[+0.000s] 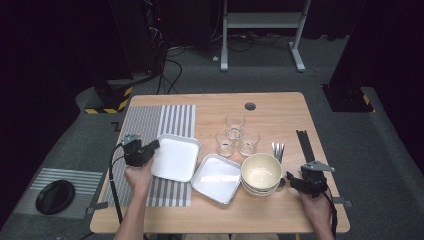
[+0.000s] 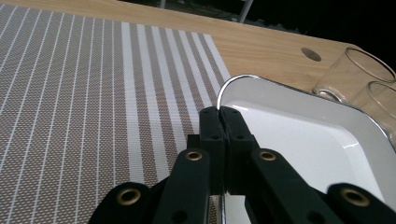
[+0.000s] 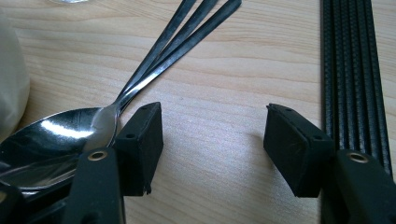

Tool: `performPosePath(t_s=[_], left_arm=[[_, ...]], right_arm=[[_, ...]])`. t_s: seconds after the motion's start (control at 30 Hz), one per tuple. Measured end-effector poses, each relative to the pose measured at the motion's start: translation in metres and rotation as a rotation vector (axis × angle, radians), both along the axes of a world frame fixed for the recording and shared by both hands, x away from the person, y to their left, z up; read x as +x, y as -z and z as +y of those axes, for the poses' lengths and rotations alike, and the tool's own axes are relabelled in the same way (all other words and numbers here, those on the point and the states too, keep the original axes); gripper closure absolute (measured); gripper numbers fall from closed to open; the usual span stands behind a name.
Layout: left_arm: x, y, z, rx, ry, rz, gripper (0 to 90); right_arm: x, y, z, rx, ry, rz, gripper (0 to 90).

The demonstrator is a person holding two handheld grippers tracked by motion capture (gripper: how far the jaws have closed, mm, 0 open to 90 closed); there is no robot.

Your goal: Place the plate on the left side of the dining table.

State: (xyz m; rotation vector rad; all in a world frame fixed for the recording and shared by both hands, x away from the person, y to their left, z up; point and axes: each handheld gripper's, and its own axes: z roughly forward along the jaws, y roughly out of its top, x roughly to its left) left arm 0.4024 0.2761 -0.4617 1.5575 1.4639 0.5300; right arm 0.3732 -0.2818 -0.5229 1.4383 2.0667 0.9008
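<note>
Presently, the plate point(image 2: 299, 126) is pinched by its rim between the closed jaws of the left gripper point(image 2: 219, 114), over the mat point(image 2: 70, 93). Slippage is judged likely from so thin a hold, and the glasses point(image 2: 355, 77) beyond could be struck. The right gripper point(image 3: 212, 135) is held wide, spoons point(image 3: 93, 130) just beside one pad.

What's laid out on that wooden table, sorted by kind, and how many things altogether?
White square plates: 2
Clear glasses: 3
Cream bowls, stacked, exact number hard to tell: at least 2
Spoons: 3 handles show
Striped placemat: 1
Black strip: 1
Total: at least 12
</note>
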Motion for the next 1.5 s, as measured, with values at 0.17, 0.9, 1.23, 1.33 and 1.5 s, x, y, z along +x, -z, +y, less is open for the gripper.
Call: performPosePath(t_s=[0.17,0.9,1.23,1.33,1.5], left_arm=[[-0.001,0.002,0.006,0.013,-0.011,0.001,88.8],[-0.002,0.006,0.017,0.004,-0.072,0.019,88.8],[-0.001,0.009,0.020,-0.021,-0.112,0.031,88.8],[0.000,0.010,0.021,-0.015,-0.110,0.033,88.8],[0.002,0.011,0.022,-0.024,-0.124,0.037,88.8]], right_arm=[[0.000,0.000,0.000,0.000,-0.001,0.000,37.5],[0.000,0.000,0.000,-0.001,0.000,-0.001,37.4],[0.000,0.000,0.000,0.003,0.002,0.005,37.4],[0.000,0.000,0.000,0.003,0.002,0.005,37.4],[0.000,0.000,0.000,0.000,0.000,-0.001,37.4]])
